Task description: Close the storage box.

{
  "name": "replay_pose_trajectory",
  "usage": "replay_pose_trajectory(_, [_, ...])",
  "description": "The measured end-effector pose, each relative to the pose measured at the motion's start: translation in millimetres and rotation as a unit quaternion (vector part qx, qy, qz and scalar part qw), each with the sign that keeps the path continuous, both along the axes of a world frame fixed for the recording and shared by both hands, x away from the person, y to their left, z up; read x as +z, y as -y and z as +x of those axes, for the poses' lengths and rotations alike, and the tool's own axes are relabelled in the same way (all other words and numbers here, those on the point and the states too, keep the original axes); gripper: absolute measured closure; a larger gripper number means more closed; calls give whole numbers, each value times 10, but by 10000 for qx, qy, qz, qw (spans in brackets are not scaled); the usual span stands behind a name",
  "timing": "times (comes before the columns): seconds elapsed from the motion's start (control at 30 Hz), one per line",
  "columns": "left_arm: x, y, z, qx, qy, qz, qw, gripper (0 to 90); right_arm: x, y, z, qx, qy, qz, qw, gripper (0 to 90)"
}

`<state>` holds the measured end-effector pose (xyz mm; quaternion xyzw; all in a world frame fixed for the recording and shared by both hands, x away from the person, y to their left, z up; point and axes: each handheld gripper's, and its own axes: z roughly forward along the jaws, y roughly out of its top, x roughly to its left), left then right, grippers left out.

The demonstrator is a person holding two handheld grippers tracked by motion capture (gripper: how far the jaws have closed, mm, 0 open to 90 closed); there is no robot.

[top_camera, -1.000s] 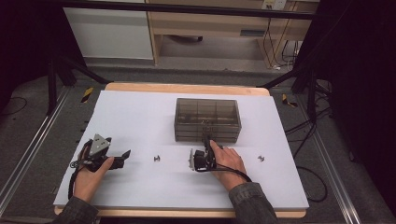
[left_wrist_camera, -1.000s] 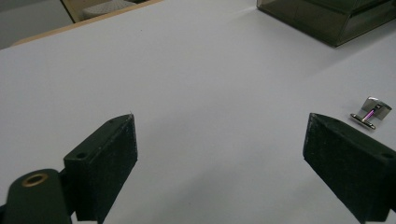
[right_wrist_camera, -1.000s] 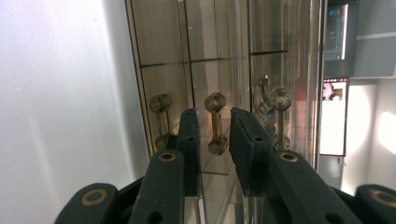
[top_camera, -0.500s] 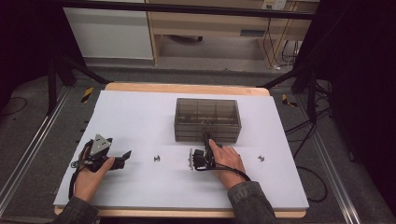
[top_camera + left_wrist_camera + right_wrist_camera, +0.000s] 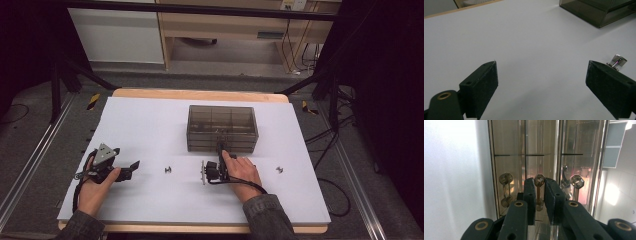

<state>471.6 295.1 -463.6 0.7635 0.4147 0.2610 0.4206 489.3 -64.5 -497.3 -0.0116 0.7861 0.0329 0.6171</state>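
A smoked clear drawer box [image 5: 222, 125] stands mid-table. My right gripper [image 5: 220, 146] lies on its side at the box's front. In the right gripper view its jaws [image 5: 539, 183] hold a brass drawer handle [image 5: 539, 180] between them; they have just been closing and the pads sit against the handle. Two more handles [image 5: 506, 179] [image 5: 576, 180] flank it. My left gripper [image 5: 134, 166] rests on the table at the left, jaws wide open [image 5: 542, 66] with nothing between them. A small metal stud [image 5: 617, 61] lies just beyond its right jaw.
The white tabletop [image 5: 150, 125] carries that stud [image 5: 169, 170] between the two hands and a second one [image 5: 280, 170] at the right. A corner of the box [image 5: 599, 12] shows in the left gripper view. Dark stands and cables surround the table.
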Motion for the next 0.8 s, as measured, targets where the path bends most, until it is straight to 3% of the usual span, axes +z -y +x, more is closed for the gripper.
replay_pose_trajectory(0.43, [-2, 1, 2, 0, -15, -1, 10000, 105, 11, -9, -40, 18, -10, 49, 10000, 811])
replay_pose_trajectory(0.8, [-2, 3, 1, 4, -28, 38, 10000, 105, 32, -12, -232, 3, -70, 20, 10000, 811])
